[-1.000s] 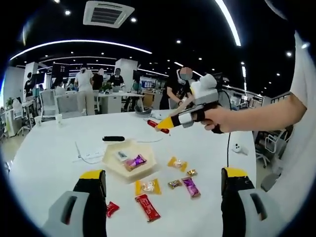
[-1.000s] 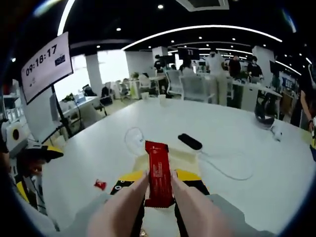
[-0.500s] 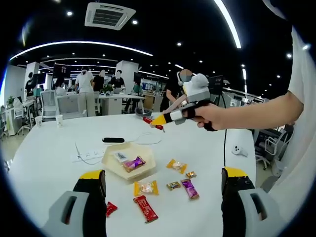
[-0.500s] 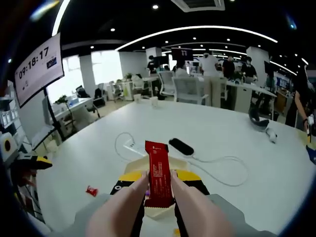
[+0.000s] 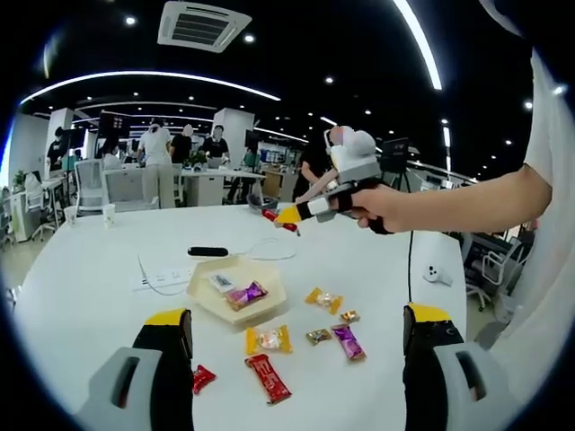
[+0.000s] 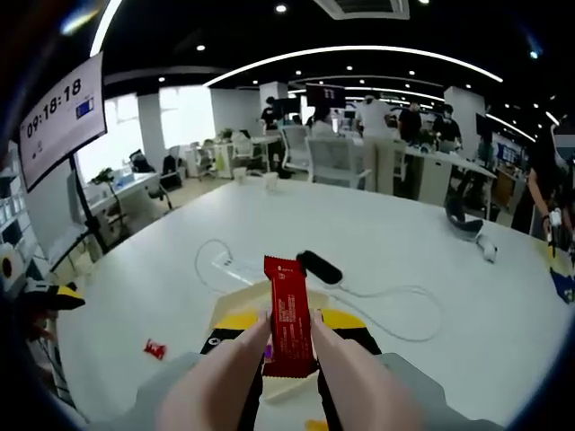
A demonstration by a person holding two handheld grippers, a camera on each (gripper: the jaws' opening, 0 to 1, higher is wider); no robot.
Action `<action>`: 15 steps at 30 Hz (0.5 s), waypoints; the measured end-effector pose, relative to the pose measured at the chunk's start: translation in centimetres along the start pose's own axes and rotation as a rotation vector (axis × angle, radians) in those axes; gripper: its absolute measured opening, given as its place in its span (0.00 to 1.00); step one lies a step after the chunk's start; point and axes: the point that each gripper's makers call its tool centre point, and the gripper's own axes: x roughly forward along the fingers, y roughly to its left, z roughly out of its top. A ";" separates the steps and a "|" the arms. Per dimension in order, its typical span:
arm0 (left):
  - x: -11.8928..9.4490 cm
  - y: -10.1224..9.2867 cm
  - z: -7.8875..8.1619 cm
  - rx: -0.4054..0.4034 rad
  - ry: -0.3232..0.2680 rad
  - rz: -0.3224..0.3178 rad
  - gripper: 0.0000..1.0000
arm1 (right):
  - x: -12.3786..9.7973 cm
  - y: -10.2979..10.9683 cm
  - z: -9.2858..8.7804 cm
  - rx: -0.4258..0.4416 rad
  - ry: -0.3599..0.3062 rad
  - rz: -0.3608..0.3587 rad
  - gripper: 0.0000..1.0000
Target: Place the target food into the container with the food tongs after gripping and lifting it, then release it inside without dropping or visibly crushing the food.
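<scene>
Glossy red foil, a long flat snack bar, stands upright between the pink-tan tongs that run forward from the right hand-held gripper, whose yellow-and-black jaws are pressed in on the tong arms so the bar is pinched at its lower half. Just beyond and below the bar lies the pale, shallow, angular container, on a smooth white round surface. A white cable and a black oblong device lie farther ahead, and a small red wrapper sits off to the left.

From the left hand-held gripper, whose jaws stand wide apart, the container lies ahead with a crinkly purple candy inside. Loose wrapped sweets lie between the jaws: a yellow candy and a red bar. Above the surface, a person's bare forearm reaches in from the right, hand gripping the right hand-held gripper roughly level, the snack bar at its tip.
</scene>
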 end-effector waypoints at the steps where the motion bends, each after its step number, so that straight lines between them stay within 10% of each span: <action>1: 0.0 0.1 -0.1 -0.002 0.002 0.002 0.98 | 0.2 -0.3 0.1 0.001 -0.001 -0.004 0.22; 15: 0.3 1.0 -0.8 -0.022 0.019 0.004 0.99 | 1.7 -1.4 -1.1 0.024 0.029 -0.054 0.22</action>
